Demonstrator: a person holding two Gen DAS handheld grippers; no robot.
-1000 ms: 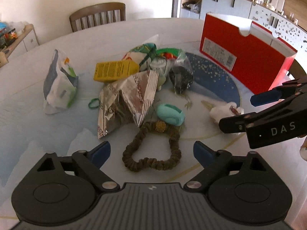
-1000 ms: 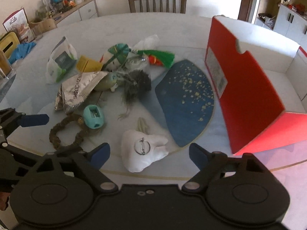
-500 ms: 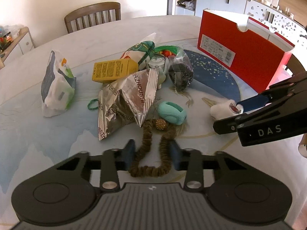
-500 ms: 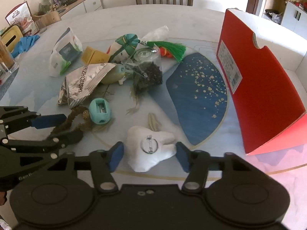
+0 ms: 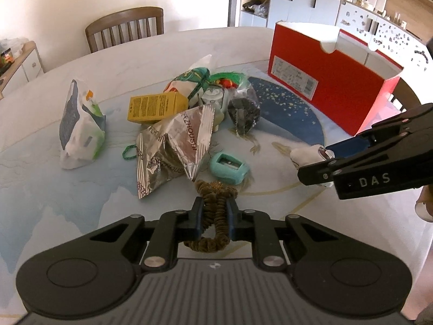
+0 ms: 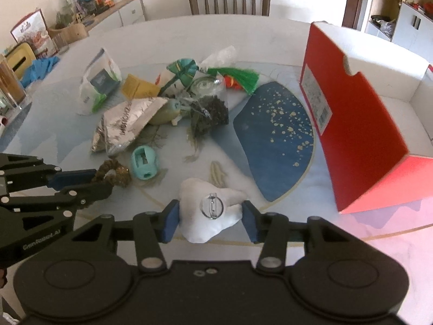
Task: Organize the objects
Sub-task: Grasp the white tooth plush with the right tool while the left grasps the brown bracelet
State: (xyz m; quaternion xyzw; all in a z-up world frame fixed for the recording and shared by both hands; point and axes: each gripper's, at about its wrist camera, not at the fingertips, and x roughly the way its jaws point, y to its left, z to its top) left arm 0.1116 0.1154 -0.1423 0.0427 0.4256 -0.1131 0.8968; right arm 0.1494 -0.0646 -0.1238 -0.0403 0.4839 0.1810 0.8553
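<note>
The brown scrunchie [image 5: 215, 211] lies on the table [image 5: 81, 211] squeezed into a narrow loop, its long axis running straight away from the left gripper [image 5: 215, 218], whose jaws are pressed together on it. The white tooth plush [image 6: 208, 211] sits near the table's front edge, roots pointing away. The right gripper [image 6: 209, 220] is closing on its sides, pads touching.
</note>
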